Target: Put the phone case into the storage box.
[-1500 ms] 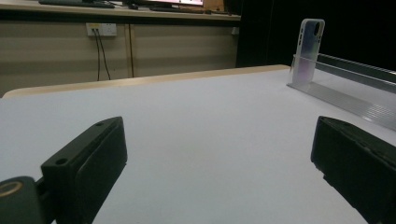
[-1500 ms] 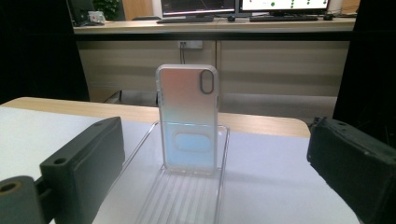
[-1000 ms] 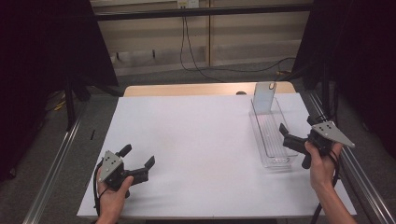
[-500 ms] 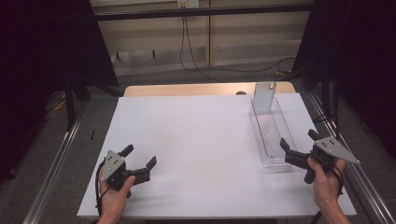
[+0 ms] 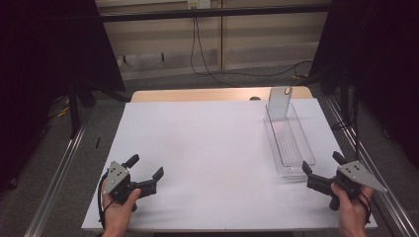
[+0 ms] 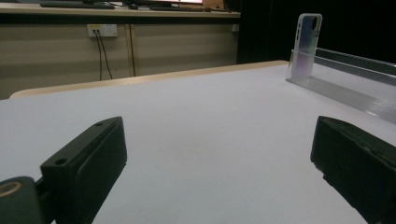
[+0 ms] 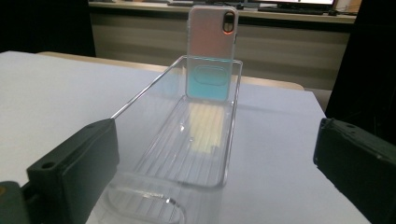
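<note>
Clear ribbed plastic tray (image 5: pixel 289 148) w/ upright translucent phone case (image 5: pixel 279 102) lay at 12 o'clock from right gripper (image 5: pixel 321 170), long axis 12–6; nearer than left gripper (image 5: pixel 145 172). Both jaws apart, empty.

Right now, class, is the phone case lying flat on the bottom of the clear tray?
No: the phone case stands upright, leaning against the far end wall of the clear tray.

White table (image 5: pixel 207 148); clear plastic tray (image 5: pixel 288 143) lies at right side, phone case (image 5: pixel 279 102) upright at tray's far end.
</note>
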{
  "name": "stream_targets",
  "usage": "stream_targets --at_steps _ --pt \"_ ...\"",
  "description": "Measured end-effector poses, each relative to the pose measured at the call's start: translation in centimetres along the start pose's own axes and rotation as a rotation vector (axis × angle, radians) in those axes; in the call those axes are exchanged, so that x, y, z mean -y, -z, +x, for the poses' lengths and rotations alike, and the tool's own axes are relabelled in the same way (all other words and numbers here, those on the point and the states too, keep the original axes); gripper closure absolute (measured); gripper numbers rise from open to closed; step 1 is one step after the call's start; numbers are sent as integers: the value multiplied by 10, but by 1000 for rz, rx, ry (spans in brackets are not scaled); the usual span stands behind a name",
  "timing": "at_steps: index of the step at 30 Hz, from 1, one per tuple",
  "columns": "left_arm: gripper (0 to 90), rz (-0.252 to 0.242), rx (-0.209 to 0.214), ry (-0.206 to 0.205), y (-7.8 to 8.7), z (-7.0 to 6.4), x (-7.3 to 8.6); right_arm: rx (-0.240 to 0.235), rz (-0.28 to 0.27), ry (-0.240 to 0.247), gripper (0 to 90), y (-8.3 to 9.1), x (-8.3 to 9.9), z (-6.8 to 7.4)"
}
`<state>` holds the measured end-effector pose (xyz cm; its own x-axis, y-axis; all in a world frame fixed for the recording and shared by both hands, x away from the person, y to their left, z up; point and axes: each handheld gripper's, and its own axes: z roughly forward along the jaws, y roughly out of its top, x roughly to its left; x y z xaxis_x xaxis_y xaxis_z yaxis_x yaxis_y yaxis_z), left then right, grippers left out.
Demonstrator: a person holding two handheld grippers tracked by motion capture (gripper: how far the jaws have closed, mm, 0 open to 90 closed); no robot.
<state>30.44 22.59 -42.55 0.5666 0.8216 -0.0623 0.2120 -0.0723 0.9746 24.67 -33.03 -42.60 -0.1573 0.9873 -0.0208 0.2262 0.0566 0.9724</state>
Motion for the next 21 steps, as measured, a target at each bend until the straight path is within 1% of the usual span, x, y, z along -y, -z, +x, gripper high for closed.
stream_targets --at_steps 1,2,3,4,6,8,12,14,17,19,21 --pt "39 5 0 -2 0 0 0 1 1 -16 0 2 3 0" --pt "39 6 -2 -2 0 0 1 -6 10 -18 0 3 6 1" --pt "39 9 -2 -6 0 0 1 -6 17 -9 0 4 9 1" --pt "39 10 -1 -4 0 0 1 0 21 -16 0 6 12 1" --pt "38 11 -4 1 1 -1 1 3 37 -44 0 8 17 0" --pt "37 15 -12 -4 2 0 2 8 38 -32 0 11 18 0" --pt "37 29 -37 10 4 2 5 19 19 -29 0 16 19 0" --pt "37 43 -34 17 4 3 6 21 26 -20 0 16 21 1" --pt "38 42 -32 19 3 2 6 17 37 -14 0 14 23 2" --pt "37 43 -27 19 2 2 6 9 5 2 8 15 22 4" --pt "37 43 -31 14 2 2 6 -2 -7 -7 0 16 20 4"
